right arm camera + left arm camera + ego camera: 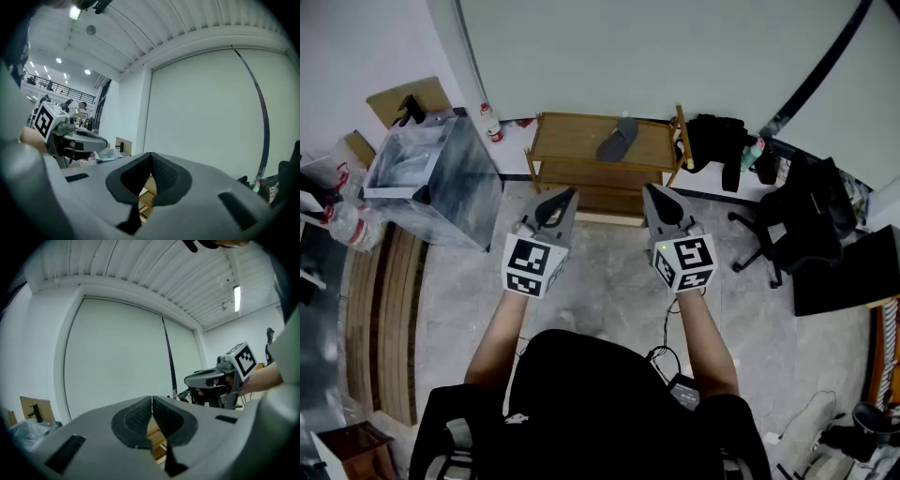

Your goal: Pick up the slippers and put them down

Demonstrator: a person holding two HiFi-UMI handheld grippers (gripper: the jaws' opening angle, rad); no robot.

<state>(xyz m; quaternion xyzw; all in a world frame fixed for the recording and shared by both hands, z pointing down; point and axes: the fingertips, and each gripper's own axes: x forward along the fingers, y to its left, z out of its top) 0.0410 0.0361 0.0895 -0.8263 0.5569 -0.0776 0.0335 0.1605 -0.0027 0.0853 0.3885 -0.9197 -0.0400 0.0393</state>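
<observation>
One grey slipper [618, 139] lies on the top board of a low wooden rack [567, 141] against the far wall. Both grippers are held level in front of the person, short of the rack and above the floor. The left gripper [567, 195] is shut with nothing between its jaws, and its tips meet in its own view [152, 401]. The right gripper [652, 190] is also shut and empty, with its tips meeting in its own view [151, 158]. Each gripper shows in the other's view, the right gripper [190, 379] and the left gripper [102, 139]. A second slipper is not visible.
A clear plastic bin [431, 178] stands left of the rack, with a bottle [490, 123] behind it. A black office chair [795, 225] and dark bags [717, 141] are at the right. Wooden slats [389, 319] lie on the floor at the left. Cables [670, 361] trail by the person.
</observation>
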